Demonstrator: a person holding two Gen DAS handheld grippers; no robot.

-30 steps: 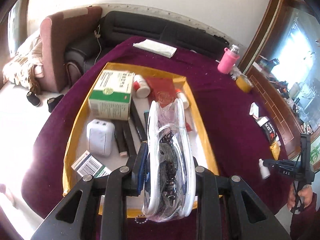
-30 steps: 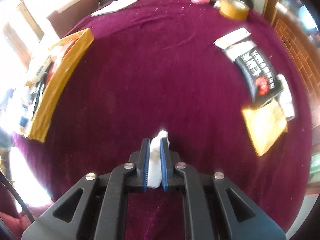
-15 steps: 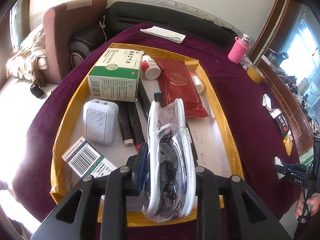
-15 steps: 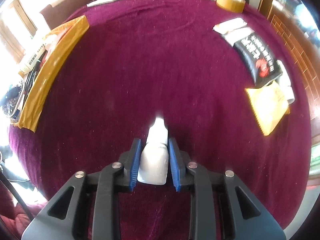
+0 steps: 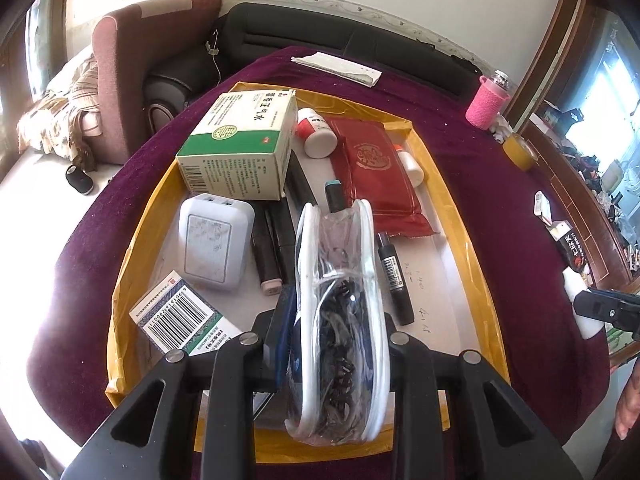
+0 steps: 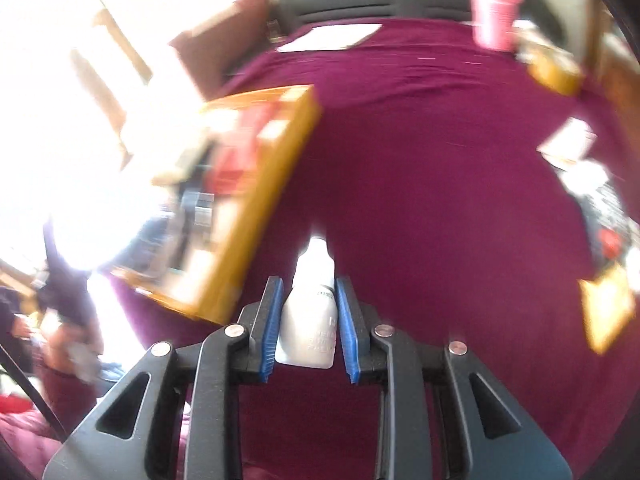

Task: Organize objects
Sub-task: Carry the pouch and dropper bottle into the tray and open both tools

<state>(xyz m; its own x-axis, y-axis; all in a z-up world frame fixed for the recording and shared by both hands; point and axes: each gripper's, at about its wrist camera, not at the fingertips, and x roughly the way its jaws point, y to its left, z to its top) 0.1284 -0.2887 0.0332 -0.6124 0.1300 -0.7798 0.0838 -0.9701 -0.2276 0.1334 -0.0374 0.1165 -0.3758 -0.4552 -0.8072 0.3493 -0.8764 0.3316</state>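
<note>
My left gripper (image 5: 334, 332) is shut on a clear zip pouch (image 5: 340, 320) with dark cables inside, held over the near end of the yellow-rimmed tray (image 5: 476, 272). The tray holds a green and white medicine box (image 5: 240, 148), a white charger (image 5: 214, 240), a barcode box (image 5: 180, 316), a red packet (image 5: 380, 176), a pill bottle (image 5: 318, 132) and dark markers (image 5: 394, 276). My right gripper (image 6: 308, 320) is shut on a small white dropper bottle (image 6: 310, 312), lifted above the purple cloth, with the tray (image 6: 260, 208) to its left. It also shows at the left wrist view's right edge (image 5: 580, 304).
On the purple cloth (image 5: 500, 200) stand a pink-sleeved bottle (image 5: 486, 102) and a yellow tape roll (image 5: 518, 152) at the far right. A white paper (image 5: 336, 66) lies at the far edge. Small boxes and a black packet (image 5: 572, 248) lie at the right. Sofas stand beyond the table.
My left gripper carried the pouch forward over the tray. My right gripper, still shut on the dropper bottle, lifted it off the cloth and swung toward the tray; its view is blurred now.
</note>
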